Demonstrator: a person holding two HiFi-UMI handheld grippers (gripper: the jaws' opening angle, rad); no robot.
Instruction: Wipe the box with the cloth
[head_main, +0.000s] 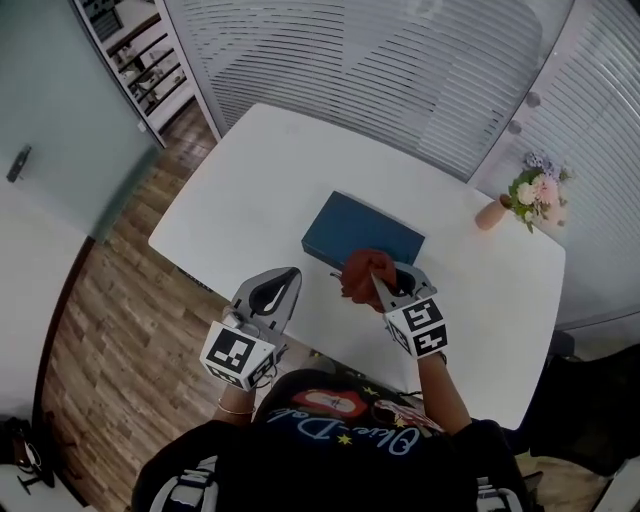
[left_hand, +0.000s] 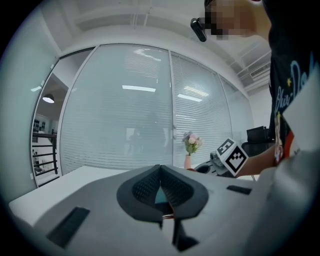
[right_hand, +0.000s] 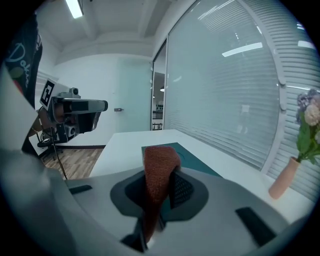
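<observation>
Your right claw (head_main: 386, 283) pinches the cloth (head_main: 361, 275), box (head_main: 364, 231) just ahead, ready for wiping; your left claw (head_main: 286, 279) sits closed, empty.

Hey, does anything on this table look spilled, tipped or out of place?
Nothing stands out. The blue box lies flat on the table, the flower vase stands upright, and the right gripper holds the red cloth.

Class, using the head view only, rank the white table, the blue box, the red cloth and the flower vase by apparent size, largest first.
1. white table
2. blue box
3. red cloth and flower vase look about alike. The raised cloth is nearer the camera, so I leave them unranked.
</observation>
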